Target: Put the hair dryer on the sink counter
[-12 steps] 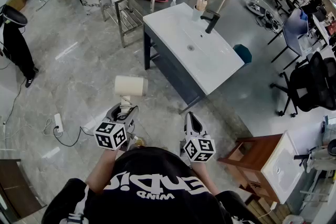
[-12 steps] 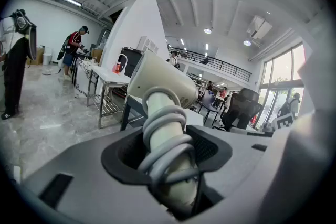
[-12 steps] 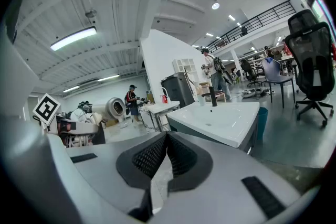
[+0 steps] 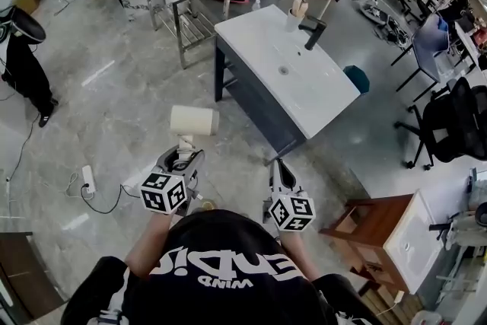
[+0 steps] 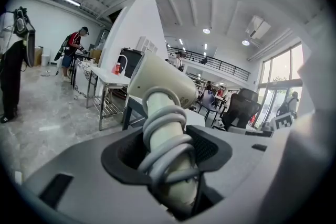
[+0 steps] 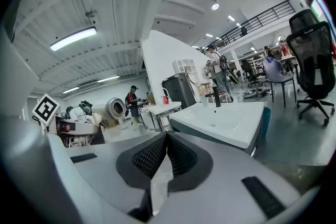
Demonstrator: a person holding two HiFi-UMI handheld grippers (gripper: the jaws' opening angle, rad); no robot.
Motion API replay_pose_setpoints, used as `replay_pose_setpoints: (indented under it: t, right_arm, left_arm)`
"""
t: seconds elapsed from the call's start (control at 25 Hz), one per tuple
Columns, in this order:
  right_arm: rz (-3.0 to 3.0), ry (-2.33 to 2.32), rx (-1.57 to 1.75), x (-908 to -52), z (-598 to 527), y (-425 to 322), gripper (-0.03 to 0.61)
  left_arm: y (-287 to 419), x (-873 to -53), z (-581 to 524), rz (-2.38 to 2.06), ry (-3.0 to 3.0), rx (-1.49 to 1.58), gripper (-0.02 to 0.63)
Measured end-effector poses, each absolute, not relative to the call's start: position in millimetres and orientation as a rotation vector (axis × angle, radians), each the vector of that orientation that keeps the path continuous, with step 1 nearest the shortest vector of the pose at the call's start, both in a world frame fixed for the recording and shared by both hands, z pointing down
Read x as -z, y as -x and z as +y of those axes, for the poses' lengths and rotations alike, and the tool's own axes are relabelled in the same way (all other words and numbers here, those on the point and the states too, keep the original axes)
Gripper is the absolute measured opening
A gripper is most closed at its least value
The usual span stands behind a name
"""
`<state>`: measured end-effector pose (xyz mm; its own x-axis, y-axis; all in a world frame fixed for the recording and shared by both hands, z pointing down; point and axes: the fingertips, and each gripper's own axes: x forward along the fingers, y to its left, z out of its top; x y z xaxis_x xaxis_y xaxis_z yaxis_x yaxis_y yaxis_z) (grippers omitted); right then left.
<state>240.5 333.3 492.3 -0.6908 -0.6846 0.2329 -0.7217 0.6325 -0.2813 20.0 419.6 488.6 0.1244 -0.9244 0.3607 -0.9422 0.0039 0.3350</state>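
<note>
The cream plastic hair dryer (image 4: 194,120), grey cord wound round its handle, was clamped by that handle in the left tongs (image 4: 181,158). The white sink tabletop (image 4: 319,99) was seen well apart at two o'clock. The right tongs (image 4: 280,177) were pressed together, empty.
</note>
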Motion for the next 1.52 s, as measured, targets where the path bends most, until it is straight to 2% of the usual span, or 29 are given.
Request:
replay_pose_setpoints:
  t: [0.72,1.52]
  right_arm:
    - [-2.697,-1.307,-0.521,-502,309,-186,0.023]
    - [-2.71,-1.34,-0.514,-503,143,-129,0.023]
  left_arm:
    - [37,-498,376,-1.707,-2.017,-0.084,0.229]
    - [92,-501,215,-1.649,-2.049,-0.082,0.229]
